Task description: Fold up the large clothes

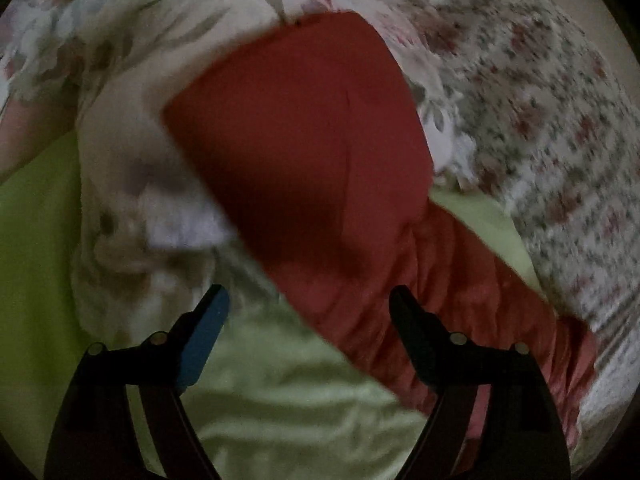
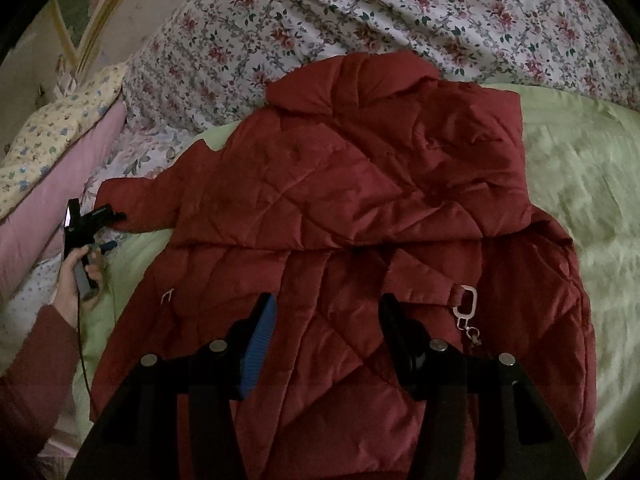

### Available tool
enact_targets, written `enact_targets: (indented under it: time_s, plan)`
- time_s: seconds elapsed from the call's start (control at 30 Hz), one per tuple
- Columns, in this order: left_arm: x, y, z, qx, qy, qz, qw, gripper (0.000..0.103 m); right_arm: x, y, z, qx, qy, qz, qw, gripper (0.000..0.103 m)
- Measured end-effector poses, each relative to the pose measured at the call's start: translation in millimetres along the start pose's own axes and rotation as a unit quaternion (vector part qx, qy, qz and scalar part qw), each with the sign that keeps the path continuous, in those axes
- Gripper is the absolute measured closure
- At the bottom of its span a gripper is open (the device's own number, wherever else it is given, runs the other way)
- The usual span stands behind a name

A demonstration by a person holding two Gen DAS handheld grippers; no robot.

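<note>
A dark red quilted jacket (image 2: 360,208) lies spread on a light green sheet (image 2: 580,184), collar away from me, its right side folded over the body. Its left sleeve (image 2: 136,208) stretches out to the left. My right gripper (image 2: 326,316) is open and empty, hovering over the jacket's lower body. My left gripper (image 2: 106,224) shows in the right wrist view next to the sleeve cuff. In the blurred left wrist view the left gripper (image 1: 308,300) is open, with the red sleeve (image 1: 304,132) just ahead of its fingertips, not gripped.
A floral quilt (image 2: 360,12) is bunched behind the jacket. Pink and patterned pillows (image 2: 52,160) lie at the left. A metal clip (image 2: 466,308) hangs from the jacket's belt strap. Another floral cloth (image 1: 132,184) lies left of the sleeve.
</note>
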State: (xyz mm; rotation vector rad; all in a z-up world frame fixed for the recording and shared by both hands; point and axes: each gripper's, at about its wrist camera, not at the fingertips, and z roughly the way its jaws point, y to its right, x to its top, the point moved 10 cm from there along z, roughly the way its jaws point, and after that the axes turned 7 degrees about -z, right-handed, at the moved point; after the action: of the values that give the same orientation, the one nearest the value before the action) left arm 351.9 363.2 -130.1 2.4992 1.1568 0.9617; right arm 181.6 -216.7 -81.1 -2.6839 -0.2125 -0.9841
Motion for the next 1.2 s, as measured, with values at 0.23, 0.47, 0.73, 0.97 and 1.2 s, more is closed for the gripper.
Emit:
enact_targets:
  time_s: [0.23, 0.47, 0.73, 0.97, 1.2]
  plan:
    - [12.7, 26.5, -8.5, -0.023, 0.026, 0.043, 0.9985, 0.072, -1.5, 2.9, -3.2, -0.003, 0.005, 0.004, 1.0, 0.048]
    - [-9.1, 61.2, -44.2, -0.082, 0.033, 0.074, 0.9933, 0.096, -1.7, 4.5, -6.1, 0.001, 0.01, 0.012, 1.0, 0.048]
    - [-75.4, 140.7, -96.3, -0.185, 0.025, 0.149, 0.971, 0.096, 0.9, 6.7, -7.7, 0.003, 0.012, 0.018, 1.0, 0.048]
    - [-152.4, 203.5, -120.9, -0.255, -0.033, 0.2, 0.9454, 0.096, 2.9, 7.0, -10.0, 0.009, 0.014, 0.028, 0.999, 0.048]
    - [-226.7, 244.5, -133.8, -0.284, -0.07, 0.245, 0.9242, 0.096, 3.6, 13.4, -14.6, 0.008, 0.016, 0.039, 0.999, 0.048]
